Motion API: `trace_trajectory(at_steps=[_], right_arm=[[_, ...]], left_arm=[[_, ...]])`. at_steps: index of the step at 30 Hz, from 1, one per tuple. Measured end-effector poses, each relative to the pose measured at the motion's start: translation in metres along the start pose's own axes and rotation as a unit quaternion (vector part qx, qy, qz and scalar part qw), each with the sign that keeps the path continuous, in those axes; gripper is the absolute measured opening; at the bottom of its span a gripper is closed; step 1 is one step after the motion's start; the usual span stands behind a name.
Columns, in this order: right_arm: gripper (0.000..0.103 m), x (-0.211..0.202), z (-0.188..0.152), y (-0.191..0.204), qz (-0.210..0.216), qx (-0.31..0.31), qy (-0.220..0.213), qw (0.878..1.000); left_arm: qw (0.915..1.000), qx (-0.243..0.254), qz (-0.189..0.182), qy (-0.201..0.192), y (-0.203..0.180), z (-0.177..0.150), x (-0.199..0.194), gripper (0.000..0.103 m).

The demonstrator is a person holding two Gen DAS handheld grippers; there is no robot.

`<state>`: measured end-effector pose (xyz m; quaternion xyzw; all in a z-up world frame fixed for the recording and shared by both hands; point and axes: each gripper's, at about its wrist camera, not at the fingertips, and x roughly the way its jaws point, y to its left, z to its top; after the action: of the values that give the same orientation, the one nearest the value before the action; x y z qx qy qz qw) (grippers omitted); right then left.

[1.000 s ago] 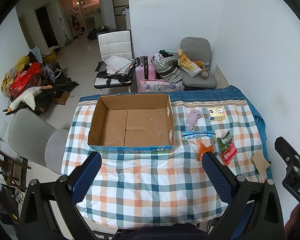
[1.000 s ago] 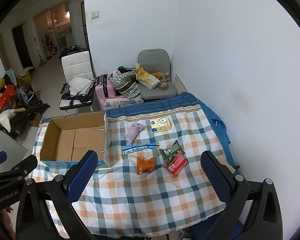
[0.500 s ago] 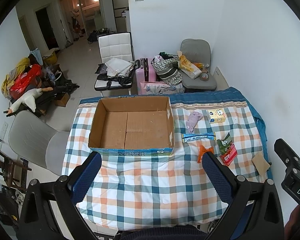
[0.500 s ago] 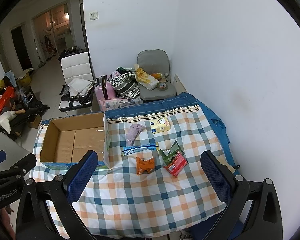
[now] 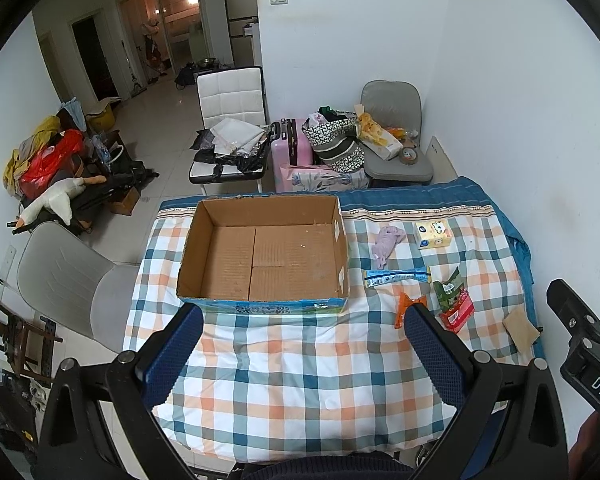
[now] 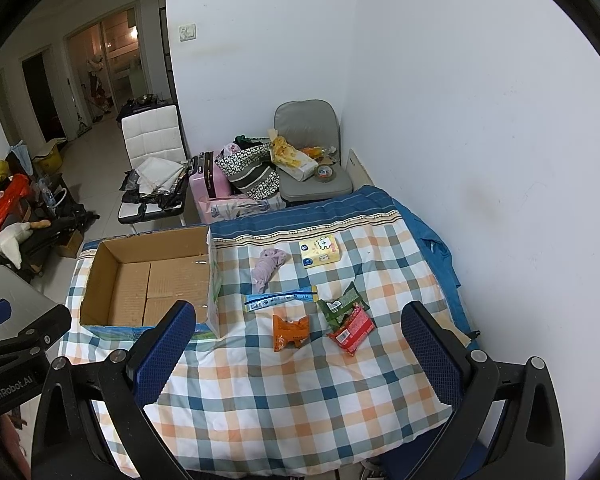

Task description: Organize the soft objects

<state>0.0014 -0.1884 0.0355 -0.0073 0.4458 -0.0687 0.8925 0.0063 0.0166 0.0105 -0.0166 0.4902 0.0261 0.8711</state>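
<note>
Left claw (image 5: 302,344) spread wide, gripping nothing, above the checked table (image 5: 300,380) before the cardboard box (image 5: 264,254). Right of the box: purple cloth (image 6: 269,266), yellow tissue pack (image 6: 320,253), blue tube (image 6: 280,301), orange packet (image 6: 289,332), green packet (image 6: 340,306), red packet (image 6: 351,330). Right claw (image 6: 296,340) likewise spread, holding nothing.

Both wrist views evenly lit by soft indoor light, sharp at centre, with only faint shadows on the checked cloth (image 5: 300,360). Heavy fisheye bending and black vignette at the corners. Far doorway (image 5: 176,28) glows warm with a small lamp hotspot; the hall beside it is dim.
</note>
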Motion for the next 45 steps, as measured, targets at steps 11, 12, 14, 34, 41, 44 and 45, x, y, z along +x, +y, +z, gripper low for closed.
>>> trace_trajectory(at_steps=[11,12,14,34,41,44,45], right_arm=[[0.103,0.001,0.000,-0.001,0.000,0.001,-0.001,1.000],[0.103,0.001,0.000,-0.001,0.000,0.001,0.000,1.000],[0.103,0.001,0.001,-0.001,-0.001,0.002,0.001,1.000],[0.103,0.117,-0.003,-0.068,0.027,0.104,0.082,0.991],[0.103,0.245,-0.006,-0.150,0.000,0.187,0.150,0.971],[0.103,0.306,-0.013,-0.180,-0.008,0.212,0.182,0.960],[0.103,0.323,-0.016,-0.187,0.001,0.220,0.195,0.956]], left_arm=[[1.0000,0.001,0.000,-0.001,0.001,0.000,0.000,0.103],[1.0000,0.001,0.000,-0.001,0.000,-0.001,0.000,0.103],[1.0000,0.001,-0.001,0.001,0.003,0.003,0.000,0.103],[0.9981,0.039,-0.030,0.038,-0.058,0.068,0.124,0.103],[0.9887,0.059,-0.076,0.114,-0.131,0.101,0.242,0.103],[0.9827,0.100,-0.088,0.129,-0.178,0.113,0.284,0.103],[0.9780,0.121,-0.096,0.140,-0.196,0.116,0.300,0.103]])
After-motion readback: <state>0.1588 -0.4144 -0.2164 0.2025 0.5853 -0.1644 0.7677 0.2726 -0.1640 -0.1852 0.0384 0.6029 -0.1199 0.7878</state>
